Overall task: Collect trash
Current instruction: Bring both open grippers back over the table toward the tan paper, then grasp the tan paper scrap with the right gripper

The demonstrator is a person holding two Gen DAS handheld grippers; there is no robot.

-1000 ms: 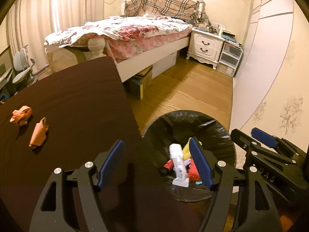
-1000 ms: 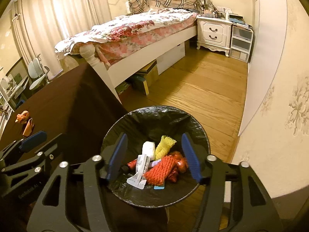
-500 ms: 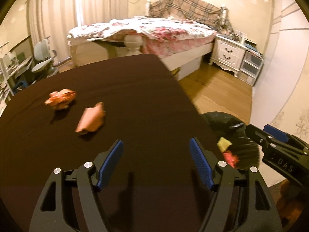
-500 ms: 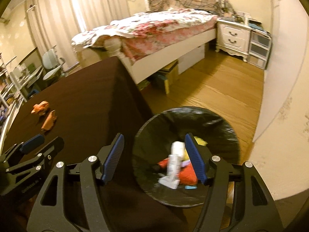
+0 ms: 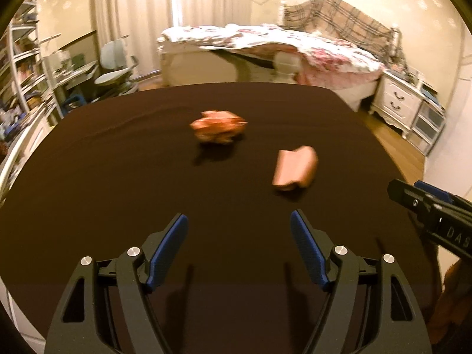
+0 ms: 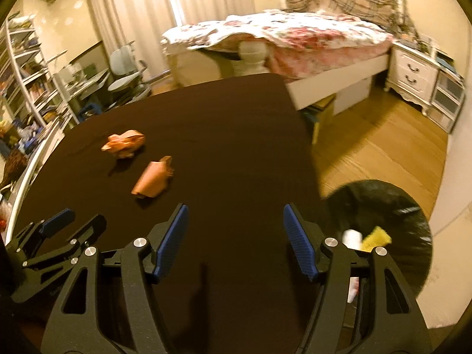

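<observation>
A bedroom is shown, with a bed [image 5: 295,50] under a floral cover beyond the far edge of a table [image 5: 118,177] draped in dark brown cloth. A white nightstand [image 6: 413,73] is placed against the wall past the bed, and shelves [image 6: 26,82] are seen beyond the left edge of the table.

Two pieces of trash are located on the table, well apart from both grippers. A crumpled orange wrapper [image 5: 218,126] is found nearer the far edge. A flattened pink-orange wrapper [image 5: 295,167] is found nearer the near edge and the right edge, apart from the first.

The left gripper [image 5: 239,247] is held above the near part of the table, its jaws wide and empty. The right gripper [image 6: 234,239] is held above the near right part, likewise spread wide with nothing between the blue pads.

A bin lined with a black bag [image 6: 410,224] is positioned on the wooden floor just beyond the right edge of the table. White and yellow items are contained in it.
</observation>
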